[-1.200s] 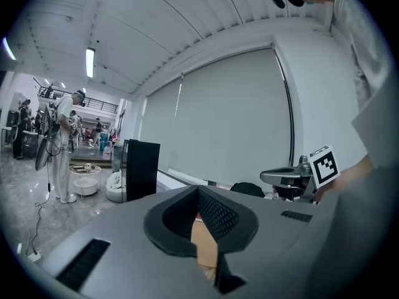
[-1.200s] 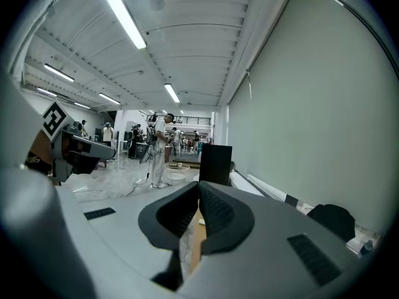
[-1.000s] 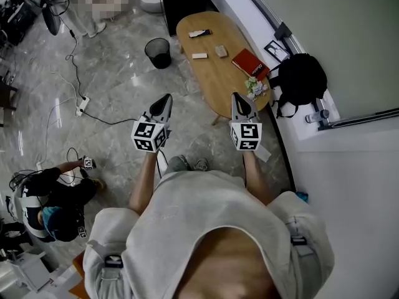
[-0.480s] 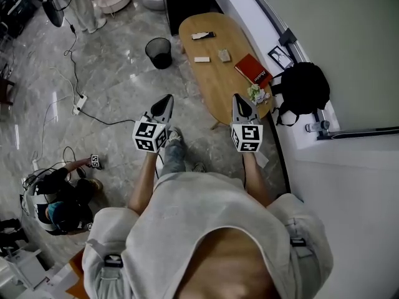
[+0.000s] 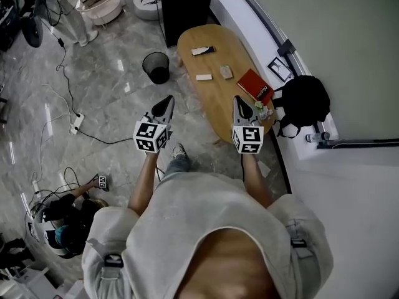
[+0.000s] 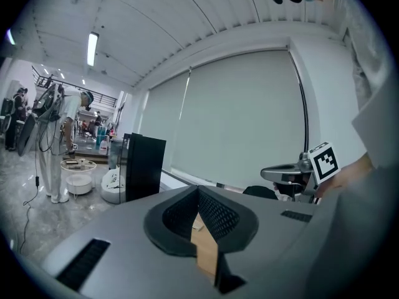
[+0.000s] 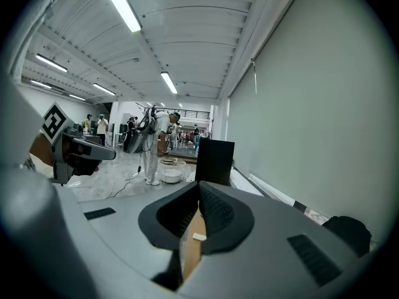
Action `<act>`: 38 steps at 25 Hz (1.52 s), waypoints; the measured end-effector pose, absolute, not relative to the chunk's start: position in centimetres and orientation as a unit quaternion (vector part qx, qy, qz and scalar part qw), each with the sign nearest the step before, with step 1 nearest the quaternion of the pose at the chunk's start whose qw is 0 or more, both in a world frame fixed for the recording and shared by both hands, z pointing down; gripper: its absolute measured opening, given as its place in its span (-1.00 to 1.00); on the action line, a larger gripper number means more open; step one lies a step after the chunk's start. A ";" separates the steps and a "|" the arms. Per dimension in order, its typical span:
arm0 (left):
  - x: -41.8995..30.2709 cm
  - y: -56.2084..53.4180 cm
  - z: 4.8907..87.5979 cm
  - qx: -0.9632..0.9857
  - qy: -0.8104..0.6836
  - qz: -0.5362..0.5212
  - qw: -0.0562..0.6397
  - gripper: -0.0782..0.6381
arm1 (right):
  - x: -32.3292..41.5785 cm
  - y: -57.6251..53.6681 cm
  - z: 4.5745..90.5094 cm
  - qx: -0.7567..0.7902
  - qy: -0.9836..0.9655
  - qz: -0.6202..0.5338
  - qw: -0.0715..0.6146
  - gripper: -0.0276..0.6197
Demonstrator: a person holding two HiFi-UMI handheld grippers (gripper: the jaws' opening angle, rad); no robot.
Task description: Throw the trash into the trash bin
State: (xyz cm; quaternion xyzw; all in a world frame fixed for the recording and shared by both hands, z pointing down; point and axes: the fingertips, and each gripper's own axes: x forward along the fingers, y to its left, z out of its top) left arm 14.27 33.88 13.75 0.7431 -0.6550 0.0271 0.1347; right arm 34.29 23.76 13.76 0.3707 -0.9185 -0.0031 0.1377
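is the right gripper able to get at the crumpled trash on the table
Probably yes: the right gripper looks close to the crumpled trash, nothing between them, but its shut jaws must open.

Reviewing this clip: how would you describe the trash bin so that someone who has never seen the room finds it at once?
Start at the long oval wooden table beside the wall. In the head view, the trash bin stands on the grey marble floor to the left of the table's far end, short of the tall black cabinet. It is the only small, round, open-topped black container there.
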 end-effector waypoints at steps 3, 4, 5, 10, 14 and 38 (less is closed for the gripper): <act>10.9 32.4 13.7 0.744 -0.654 0.023 0.136 -0.73 | 31.3 22.3 13.5 0.375 -0.916 -0.006 0.139 -0.82; 10.0 31.9 13.7 0.744 -0.653 0.022 0.136 -0.73 | 30.4 21.9 13.5 0.376 -0.916 -0.006 0.139 -0.82; 9.0 31.4 13.8 0.745 -0.653 0.021 0.136 -0.73 | 29.6 21.4 13.5 0.378 -0.915 -0.007 0.139 -0.82; 5.0 28.9 13.8 0.750 -0.647 0.018 0.136 -0.73 | 26.0 19.5 13.3 0.385 -0.912 -0.009 0.140 -0.82; 3.4 27.8 14.2 0.755 -0.641 0.019 0.136 -0.73 | 24.8 18.7 13.9 0.392 -0.909 -0.004 0.143 -0.82; -1.8 17.6 17.9 0.738 -0.649 0.040 0.180 -0.73 | 19.5 6.9 18.1 0.377 -0.910 0.033 0.169 -0.82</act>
